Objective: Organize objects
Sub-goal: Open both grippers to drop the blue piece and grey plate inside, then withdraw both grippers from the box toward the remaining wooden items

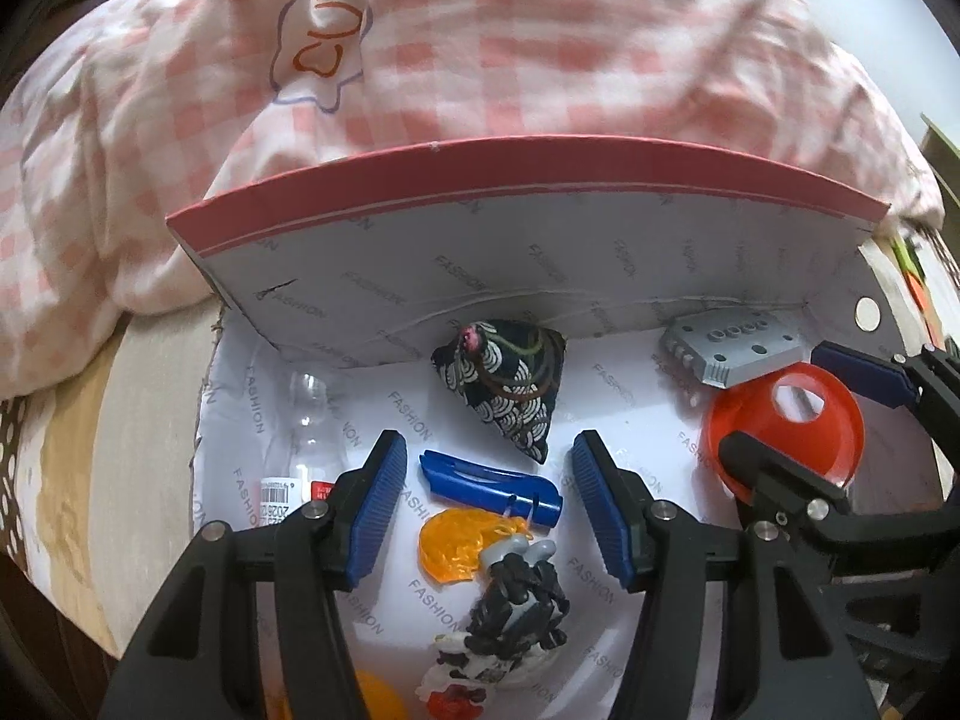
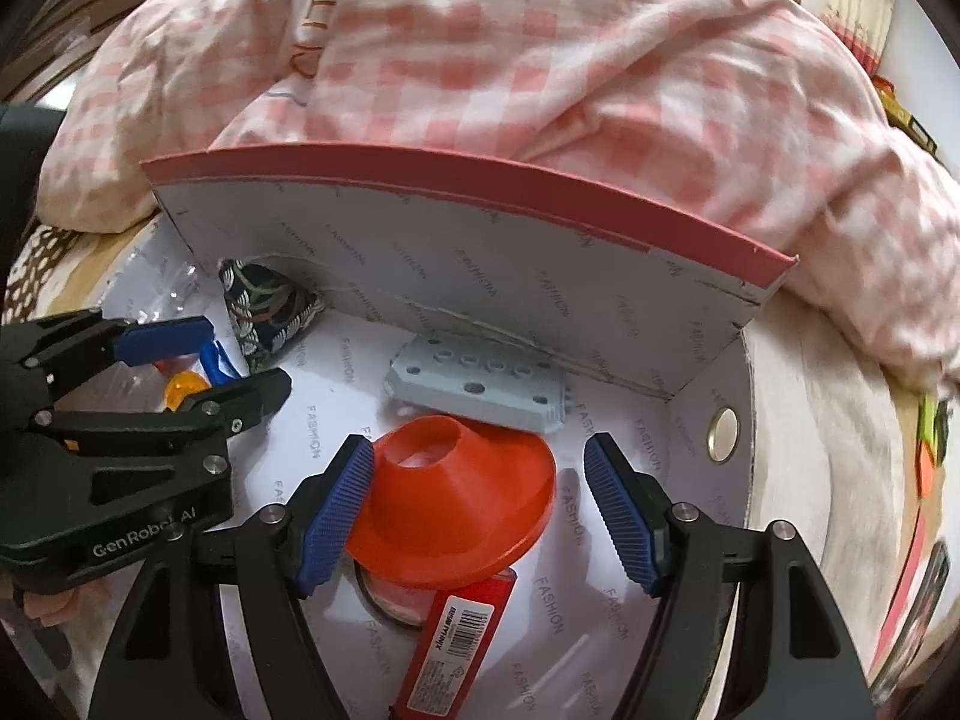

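Observation:
A white box point(image 1: 522, 264) with a pink rim holds the objects. In the left wrist view my left gripper point(image 1: 489, 498) is open over a blue clip point(image 1: 489, 483), an orange disc point(image 1: 450, 546) and a black-and-white figure point(image 1: 510, 618). A dark patterned pouch point(image 1: 510, 384) lies beyond them. In the right wrist view my right gripper point(image 2: 480, 504) is open around an orange cone point(image 2: 450, 498); its left pad touches the cone. A red packet point(image 2: 453, 642) lies under the cone and a grey plastic block point(image 2: 474, 387) behind it. The left gripper point(image 2: 198, 360) shows at the left, open.
A pink checked quilt point(image 1: 480, 48) is heaped behind the box point(image 2: 456, 252). A clear small bottle point(image 1: 309, 438) lies at the box's left side. The right gripper point(image 1: 798, 414) reaches into the box near the cone point(image 1: 786, 426). Bedding point(image 1: 90, 420) surrounds the box.

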`<state>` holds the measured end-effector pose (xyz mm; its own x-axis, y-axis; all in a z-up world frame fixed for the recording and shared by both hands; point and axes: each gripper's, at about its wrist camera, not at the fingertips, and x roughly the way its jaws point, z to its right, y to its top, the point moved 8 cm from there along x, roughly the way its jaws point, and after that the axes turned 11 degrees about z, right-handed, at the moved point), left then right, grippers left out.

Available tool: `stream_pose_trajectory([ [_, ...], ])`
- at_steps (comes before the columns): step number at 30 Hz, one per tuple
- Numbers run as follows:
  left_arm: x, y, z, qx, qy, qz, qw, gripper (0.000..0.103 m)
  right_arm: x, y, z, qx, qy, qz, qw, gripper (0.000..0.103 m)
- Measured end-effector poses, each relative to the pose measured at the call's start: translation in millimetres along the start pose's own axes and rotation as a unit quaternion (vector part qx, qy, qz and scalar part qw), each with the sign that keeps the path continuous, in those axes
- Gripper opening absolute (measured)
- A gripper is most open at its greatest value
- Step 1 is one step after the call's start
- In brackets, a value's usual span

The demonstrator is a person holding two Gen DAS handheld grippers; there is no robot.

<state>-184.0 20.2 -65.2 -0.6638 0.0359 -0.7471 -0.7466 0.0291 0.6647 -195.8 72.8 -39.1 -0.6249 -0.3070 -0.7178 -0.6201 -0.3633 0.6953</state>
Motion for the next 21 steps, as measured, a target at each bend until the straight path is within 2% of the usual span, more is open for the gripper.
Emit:
stream_pose_trajectory([
  [7,-22.6,-20.3,12.1,-0.008,-0.016,0.002,0.9998,0.060,-30.3,-13.3,-5.2,0.044,0.023,0.029,0.998,0.074],
  [11,-40.3,-17.2,15.0,-0.024,-0.021,0.036,0.9989,0.060,-42.6,-10.9,2.7,0.070,0.030,0.076,0.994,0.074],
  [13,-51.7,-12.2,2.5,-0.026,-0.029,0.053,0.9979,0.060,-55.7,-15.6,2.9,0.077,0.030,0.097,0.992,0.074],
  [15,-65.9,-11.5,-4.4,-0.028,-0.039,0.068,0.9965,0.060,-63.3,-13.0,2.4,0.081,0.031,0.107,0.990,0.074],
  [17,-74.8,-8.1,-2.4,-0.029,-0.040,0.078,0.9957,0.065,-74.2,-11.7,4.6,0.084,0.030,0.114,0.990,0.074],
  [19,-88.7,-8.9,4.8,-0.028,-0.036,0.085,0.9953,0.066,-93.9,-22.5,13.2,0.086,0.031,0.121,0.988,0.074],
  [21,-86.5,-16.4,-11.7,-0.027,-0.034,0.087,0.9952,0.066,-98.8,-25.9,11.7,0.089,0.031,0.128,0.987,0.074],
])
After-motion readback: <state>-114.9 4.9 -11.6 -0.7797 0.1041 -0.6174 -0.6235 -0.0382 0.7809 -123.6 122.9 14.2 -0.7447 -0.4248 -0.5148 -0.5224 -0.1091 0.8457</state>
